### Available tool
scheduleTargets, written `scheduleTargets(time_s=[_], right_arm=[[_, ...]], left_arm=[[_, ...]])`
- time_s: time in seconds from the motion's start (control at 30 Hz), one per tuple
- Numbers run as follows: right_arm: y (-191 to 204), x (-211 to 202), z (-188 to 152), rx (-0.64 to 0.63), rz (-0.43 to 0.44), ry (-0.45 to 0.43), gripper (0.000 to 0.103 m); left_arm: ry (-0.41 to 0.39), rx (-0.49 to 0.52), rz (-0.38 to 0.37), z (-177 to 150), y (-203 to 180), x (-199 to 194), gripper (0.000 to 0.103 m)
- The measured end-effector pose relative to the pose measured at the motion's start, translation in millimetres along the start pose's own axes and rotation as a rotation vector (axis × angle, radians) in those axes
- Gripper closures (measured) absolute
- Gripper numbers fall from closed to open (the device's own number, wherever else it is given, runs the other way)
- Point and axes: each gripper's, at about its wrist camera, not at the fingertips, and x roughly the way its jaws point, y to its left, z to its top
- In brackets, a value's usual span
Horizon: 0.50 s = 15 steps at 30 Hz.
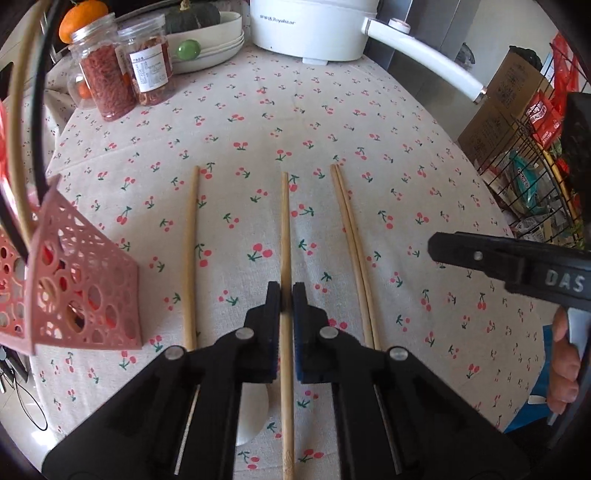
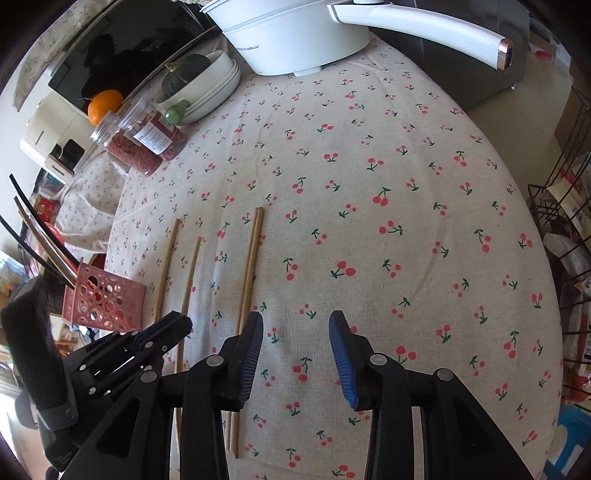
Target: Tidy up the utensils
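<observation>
Wooden chopsticks lie lengthwise on the cherry-print tablecloth point(image 1: 332, 110). My left gripper point(image 1: 286, 291) is shut on the middle single chopstick point(image 1: 285, 236), low over the cloth. Another single chopstick point(image 1: 191, 251) lies to its left and a pair point(image 1: 352, 243) to its right. A white spoon point(image 1: 253, 413) shows beneath the left gripper. A pink perforated holder point(image 1: 85, 295) with dark and tan sticks stands at the left table edge. My right gripper point(image 2: 295, 325) is open over bare cloth, its left finger just right of the pair point(image 2: 250, 269); the left gripper point(image 2: 177, 325) sits beside it.
At the back stand two clear jars point(image 1: 110, 74), stacked white bowls point(image 1: 218, 40) holding a dark squash, an orange point(image 1: 83, 18), and a white electric pot point(image 1: 314, 26) whose long handle point(image 1: 424, 59) juts right. A wire rack point(image 1: 535, 177) of packets stands off the table's right edge.
</observation>
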Motion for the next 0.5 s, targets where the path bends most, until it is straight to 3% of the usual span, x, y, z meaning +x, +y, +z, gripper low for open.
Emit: scheduleTargets(time_s=[0.23,0.5], right_arm=[[24,30,10,-0.025,-0.031,0.028,0.065],[61,56,13,-0.106,-0.117,0.028,0.063]], left_arm=[[-0.107,-0.023,-0.038,-13,24,-52,0.096],[-0.154,-0.074,-0.058,-25,51,-75,0.096]])
